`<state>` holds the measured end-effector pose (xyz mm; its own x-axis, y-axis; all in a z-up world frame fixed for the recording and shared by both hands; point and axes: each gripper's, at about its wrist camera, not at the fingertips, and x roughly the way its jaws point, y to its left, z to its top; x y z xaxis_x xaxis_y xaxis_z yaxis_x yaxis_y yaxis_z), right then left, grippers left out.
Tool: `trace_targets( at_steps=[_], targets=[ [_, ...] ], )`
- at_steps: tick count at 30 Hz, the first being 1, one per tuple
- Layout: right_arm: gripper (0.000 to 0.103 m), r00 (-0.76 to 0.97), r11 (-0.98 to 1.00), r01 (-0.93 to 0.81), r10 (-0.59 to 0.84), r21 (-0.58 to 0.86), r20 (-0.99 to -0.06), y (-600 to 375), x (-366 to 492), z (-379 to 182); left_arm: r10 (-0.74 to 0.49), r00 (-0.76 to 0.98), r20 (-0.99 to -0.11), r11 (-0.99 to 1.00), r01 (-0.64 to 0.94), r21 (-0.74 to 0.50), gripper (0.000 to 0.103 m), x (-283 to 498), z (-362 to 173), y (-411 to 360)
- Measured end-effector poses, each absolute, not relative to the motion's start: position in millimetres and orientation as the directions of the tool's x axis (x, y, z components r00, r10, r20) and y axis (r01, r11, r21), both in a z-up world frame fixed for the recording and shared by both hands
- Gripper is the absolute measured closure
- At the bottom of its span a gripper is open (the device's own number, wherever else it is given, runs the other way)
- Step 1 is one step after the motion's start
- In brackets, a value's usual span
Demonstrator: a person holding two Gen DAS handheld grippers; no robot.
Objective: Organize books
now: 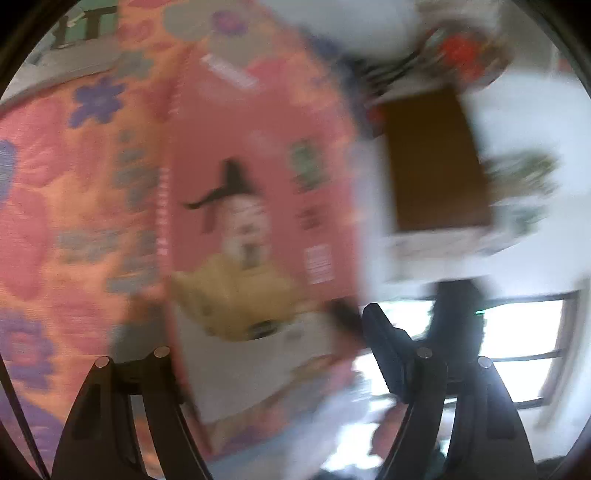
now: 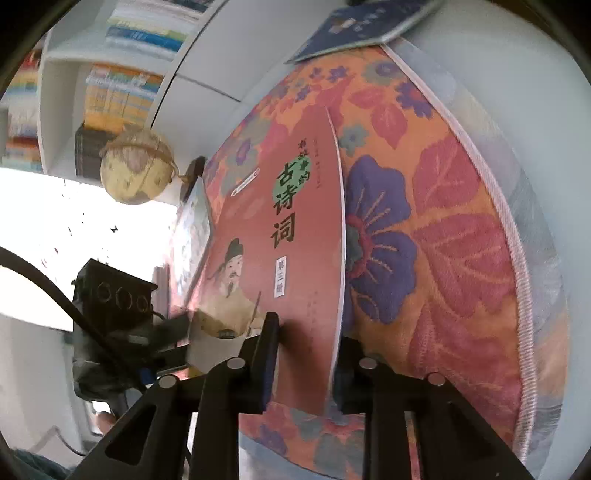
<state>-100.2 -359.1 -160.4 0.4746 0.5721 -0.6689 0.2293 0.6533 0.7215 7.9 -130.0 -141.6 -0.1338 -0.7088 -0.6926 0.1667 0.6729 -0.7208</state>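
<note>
Left wrist view smeared by heavy motion blur; red book point(image 1: 258, 206) cover unreadable. Window point(image 1: 517, 332) right of the tool blown out to white. Right wrist view sharp, evenly daylit; cover print legible. Overexposed white patch point(image 2: 55, 229) left of the tool. Strong fisheye bending and black vignette at all edges.

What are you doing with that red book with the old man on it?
A person is tidying books with two hand-held tongs. The right tongs are clamped on the bottom edge of the red poetry book, holding it above the flowery mat. The left tongs are at the same book's lower edge too, though that view is too blurry to tell if they grip it. A blue book lies at the mat's far end, and a globe sits near the bookshelves.
</note>
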Motion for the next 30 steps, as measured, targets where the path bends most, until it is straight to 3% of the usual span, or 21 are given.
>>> trace_targets(
  at_steps=[3, 7, 12, 30],
  targets=[
    [0.085, 0.464, 0.729, 0.187, 0.525, 0.658, -0.714, -349, -96, -151, -0.633, -0.112, -0.766, 0.725, 0.262, -0.637, 0.032, 2, -131, -139],
    [0.085, 0.456, 0.813, 0.141, 0.453, 0.565, -0.766, -338, -90, -140, -0.463, -0.025, -0.886, 0.787, 0.449, -0.424, 0.033, -17, -115, -167],
    [0.086, 0.429, 0.865, 0.102, 0.407, 0.492, -0.806, -324, -92, -140, -0.395, 0.055, -0.917, 0.795, 0.521, -0.312, 0.034, -28, -109, -173],
    [0.086, 0.453, 0.920, -0.044, 0.367, 0.390, -0.813, -263, -94, -114, -0.408, 0.109, -0.907, 0.783, 0.552, -0.286, 0.039, -29, -95, -115]
  ],
)
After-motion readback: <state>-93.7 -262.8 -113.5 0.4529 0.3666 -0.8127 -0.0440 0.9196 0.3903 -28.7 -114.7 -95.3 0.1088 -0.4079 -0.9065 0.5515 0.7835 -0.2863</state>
